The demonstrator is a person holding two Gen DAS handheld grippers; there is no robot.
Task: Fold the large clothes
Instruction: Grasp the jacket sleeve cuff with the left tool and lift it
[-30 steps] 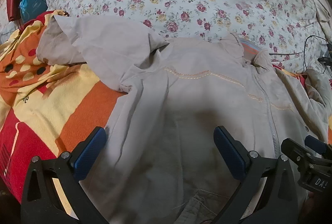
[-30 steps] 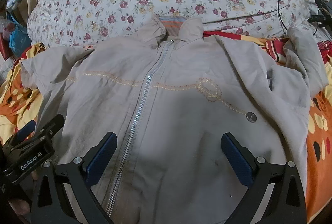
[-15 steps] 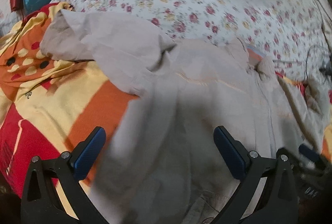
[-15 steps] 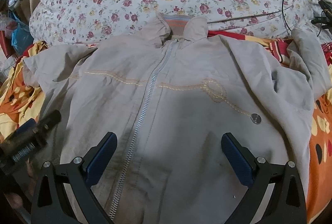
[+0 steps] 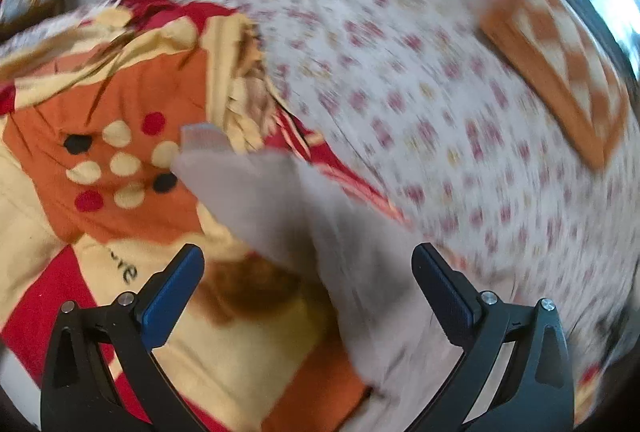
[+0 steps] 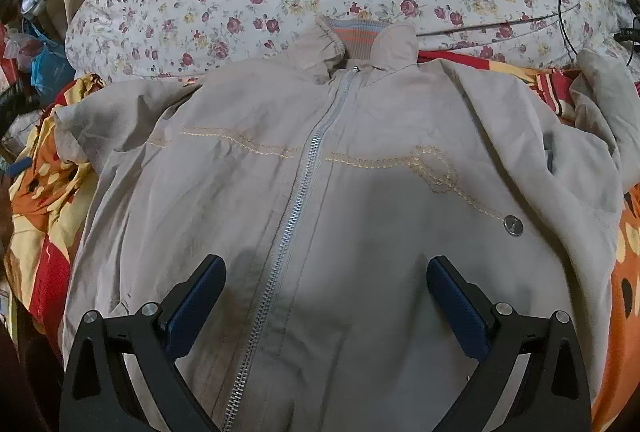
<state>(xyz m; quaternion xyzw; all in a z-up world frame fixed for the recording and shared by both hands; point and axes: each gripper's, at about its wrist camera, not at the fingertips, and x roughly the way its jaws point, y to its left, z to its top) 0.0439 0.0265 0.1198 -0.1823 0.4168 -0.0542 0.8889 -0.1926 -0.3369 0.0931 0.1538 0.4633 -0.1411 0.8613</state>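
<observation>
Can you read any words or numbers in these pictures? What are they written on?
"ore": dark letters on the yellow part of the orange and red blanket, left wrist view. The start of the word is blurred.

Nothing else can be read. The beige jacket has only stitching, a zipper and a metal snap whose markings are too small.

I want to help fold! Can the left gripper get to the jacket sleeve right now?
Probably yes. The left gripper is open and empty, and the sleeve lies flat on the blanket just ahead of its fingers, with nothing on top. The picture is blurry, though.
</observation>
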